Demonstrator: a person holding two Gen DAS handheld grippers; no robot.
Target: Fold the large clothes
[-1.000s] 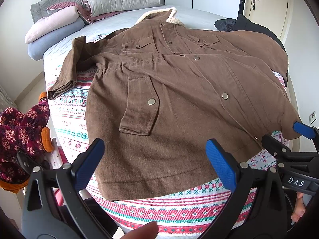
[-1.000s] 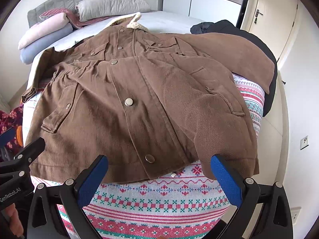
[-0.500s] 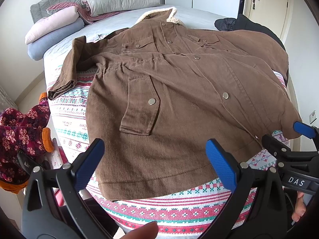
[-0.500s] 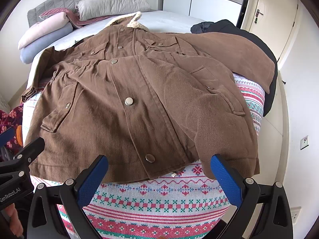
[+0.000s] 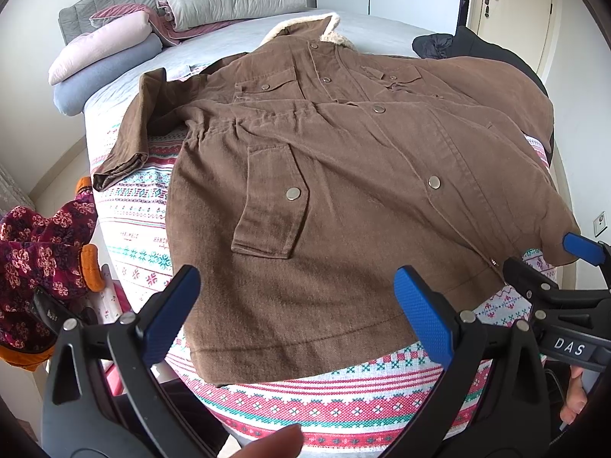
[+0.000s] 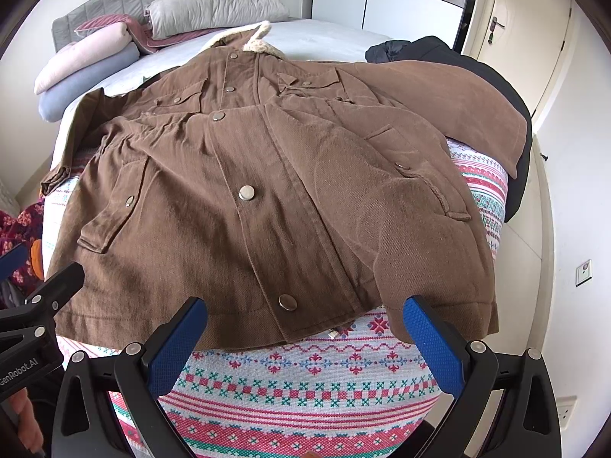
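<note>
A large brown jacket [image 5: 343, 175] with a cream fleece collar [image 5: 328, 30] lies face up and spread flat on the bed; it also shows in the right wrist view [image 6: 275, 191]. Its hem faces me, its left sleeve [image 5: 130, 133] lies along the bed's left side, its right sleeve [image 6: 458, 99] stretches to the right. My left gripper [image 5: 298, 313] is open and empty, hovering just over the hem's left part. My right gripper [image 6: 305, 339] is open and empty, just short of the hem's right part.
The jacket rests on a patterned red, green and white blanket [image 6: 305, 389] over the bed. Folded quilts and pillows [image 5: 114, 53] are stacked at the headboard. A dark garment [image 6: 420, 49] lies at the far right. Floral clothing [image 5: 38, 259] sits off the bed's left side.
Both grippers have stayed nearly still, with only a slight drift of the view. The jacket has not moved.
</note>
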